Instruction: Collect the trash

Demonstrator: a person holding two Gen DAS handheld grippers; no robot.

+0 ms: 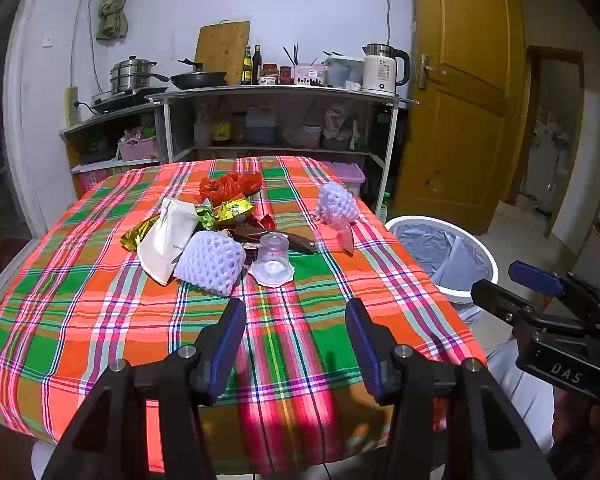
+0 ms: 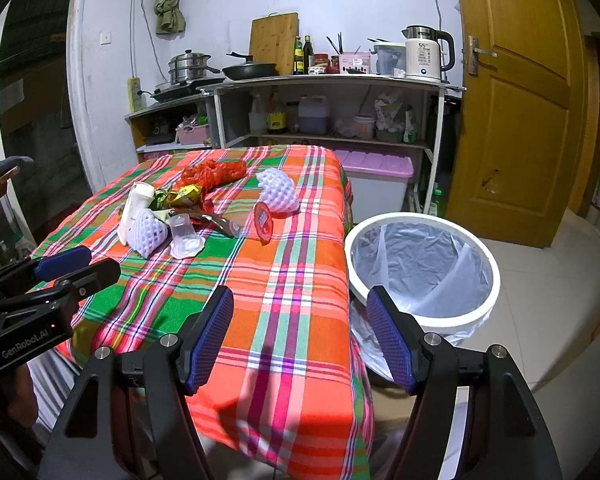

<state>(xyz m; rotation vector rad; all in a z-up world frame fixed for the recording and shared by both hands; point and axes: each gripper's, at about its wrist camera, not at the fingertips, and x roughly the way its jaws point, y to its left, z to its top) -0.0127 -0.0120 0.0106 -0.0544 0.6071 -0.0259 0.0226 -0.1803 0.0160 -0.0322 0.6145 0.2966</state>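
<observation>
Trash lies in a heap mid-table on the plaid cloth (image 1: 112,320): a white foam fruit net (image 1: 210,260), an upturned clear plastic cup (image 1: 273,260), a white paper bag (image 1: 166,236), gold and brown snack wrappers (image 1: 232,210) and a red plastic bag (image 1: 230,184). A second foam net (image 1: 336,202) and a tipped cup with a red lid (image 2: 262,218) lie to the right. My left gripper (image 1: 296,336) is open and empty, short of the heap. My right gripper (image 2: 300,332) is open and empty over the table's right edge, beside the lined white bin (image 2: 422,268).
The bin also shows in the left wrist view (image 1: 444,256), on the floor to the right of the table. A kitchen shelf (image 1: 280,94) with pots, bottles and a kettle stands behind the table. A yellow door (image 1: 460,92) is at right.
</observation>
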